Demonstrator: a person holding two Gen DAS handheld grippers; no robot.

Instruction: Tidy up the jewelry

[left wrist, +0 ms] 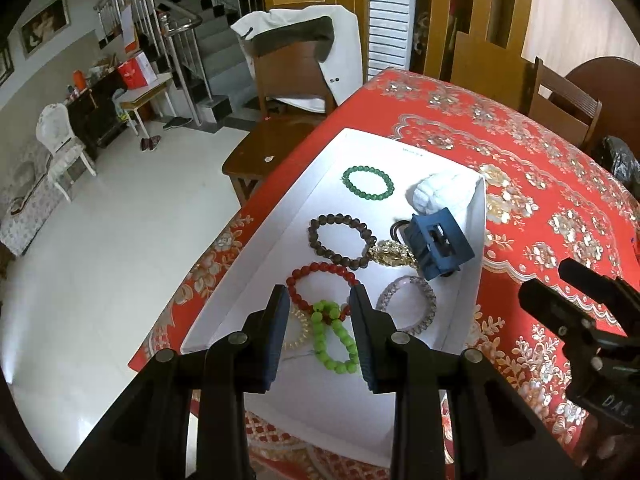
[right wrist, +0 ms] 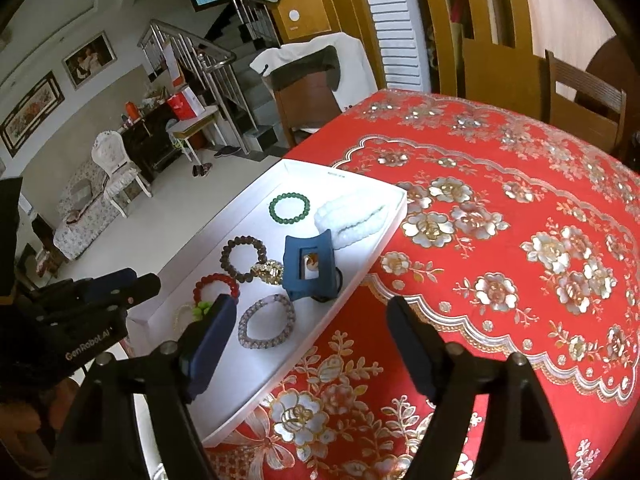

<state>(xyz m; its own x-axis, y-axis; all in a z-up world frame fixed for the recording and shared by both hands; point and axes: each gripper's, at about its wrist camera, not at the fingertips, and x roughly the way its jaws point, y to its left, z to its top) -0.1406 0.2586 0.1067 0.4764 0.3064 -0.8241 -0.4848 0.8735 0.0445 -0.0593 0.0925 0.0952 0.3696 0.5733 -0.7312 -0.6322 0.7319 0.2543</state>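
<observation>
Right under the left tongs (left wrist: 319, 294), half open and with nothing in them: a light green bracelet (left wrist: 334, 340), lying partly on a red bracelet (left wrist: 316, 272) and next to a clear curly band (left wrist: 298, 330). All three bunched up at the near end of the white tray (left wrist: 248, 300), so likely the next ones to pull apart. Tongs held above, not touching, maybe to line up a grab.

Off to the side, right tongs (right wrist: 311, 302), spread wide and empty, hanging over the tray edge and the red worktop (right wrist: 500, 240), probably to stay out of the way.

A bit farther, a pale purple bangle (left wrist: 408, 304) lying alone. Then a brown bracelet (left wrist: 340, 242) touching a gold piece (left wrist: 394, 256), and a blue clip (left wrist: 440, 244) partly on top of it.

At the far end, a dark green bracelet (left wrist: 368, 184) flat with room around it, and a white bracelet (left wrist: 436, 196) against the tray wall.
</observation>
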